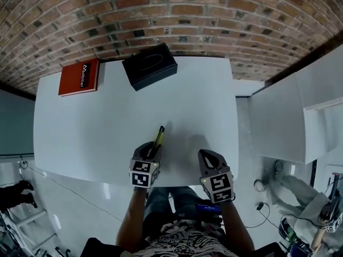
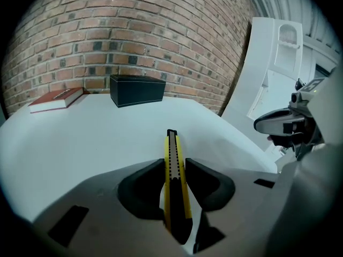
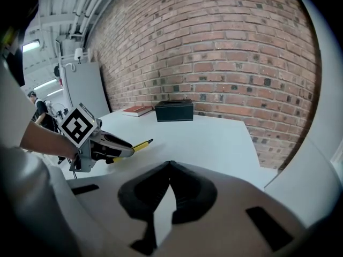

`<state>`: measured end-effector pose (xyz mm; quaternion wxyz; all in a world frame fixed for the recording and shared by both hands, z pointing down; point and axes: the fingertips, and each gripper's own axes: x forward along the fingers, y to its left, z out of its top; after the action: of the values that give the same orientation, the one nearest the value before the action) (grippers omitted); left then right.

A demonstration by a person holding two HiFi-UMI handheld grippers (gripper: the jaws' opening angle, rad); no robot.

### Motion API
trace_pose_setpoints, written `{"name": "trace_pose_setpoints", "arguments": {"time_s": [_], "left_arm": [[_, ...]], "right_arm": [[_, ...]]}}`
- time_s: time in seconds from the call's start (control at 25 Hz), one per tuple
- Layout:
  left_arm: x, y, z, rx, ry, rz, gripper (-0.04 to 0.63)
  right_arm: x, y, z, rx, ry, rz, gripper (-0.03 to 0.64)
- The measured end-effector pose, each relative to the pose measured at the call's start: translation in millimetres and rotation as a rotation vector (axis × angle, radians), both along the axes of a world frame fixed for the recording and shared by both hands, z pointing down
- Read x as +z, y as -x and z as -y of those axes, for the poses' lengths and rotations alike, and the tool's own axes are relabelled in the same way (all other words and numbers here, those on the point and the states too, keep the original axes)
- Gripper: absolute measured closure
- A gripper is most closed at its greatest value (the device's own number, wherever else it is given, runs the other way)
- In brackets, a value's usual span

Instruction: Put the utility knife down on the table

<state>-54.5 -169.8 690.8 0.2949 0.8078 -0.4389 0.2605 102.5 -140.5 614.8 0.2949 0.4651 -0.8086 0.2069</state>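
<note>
A yellow and black utility knife [image 1: 158, 138] sticks forward out of my left gripper [image 1: 150, 152], over the near part of the white table [image 1: 107, 127]. In the left gripper view the knife [image 2: 172, 170] runs between the two black pads, which are shut on its sides, tip pointing at the brick wall. From the right gripper view the knife [image 3: 138, 145] pokes out of the left gripper [image 3: 115, 150] just above the tabletop. My right gripper [image 1: 206, 157] hovers at the table's near edge to the right, its pads [image 3: 185, 194] touching with nothing between them.
A black box [image 1: 149, 65] stands at the table's far edge, with a red book [image 1: 80, 77] to its left. A brick wall [image 1: 171, 15] runs behind the table. A white cabinet [image 1: 289, 111] stands to the right.
</note>
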Motion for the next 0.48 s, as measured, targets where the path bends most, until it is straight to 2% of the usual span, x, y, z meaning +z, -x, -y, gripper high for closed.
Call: {"name": "trace_pose_setpoints", "arguments": {"time_s": [0.24, 0.48], "left_arm": [[11.3, 0.9, -3.4, 0.004, 0.016, 0.044, 0.469], [20.1, 0.2, -7.1, 0.010, 0.035, 0.077, 0.469]], "right_arm": [[3.2, 0.0, -6.6, -0.003, 0.028, 0.007, 0.614], [-9.5, -2.1, 0.3, 0.000, -0.037, 0.041, 0.614]]}}
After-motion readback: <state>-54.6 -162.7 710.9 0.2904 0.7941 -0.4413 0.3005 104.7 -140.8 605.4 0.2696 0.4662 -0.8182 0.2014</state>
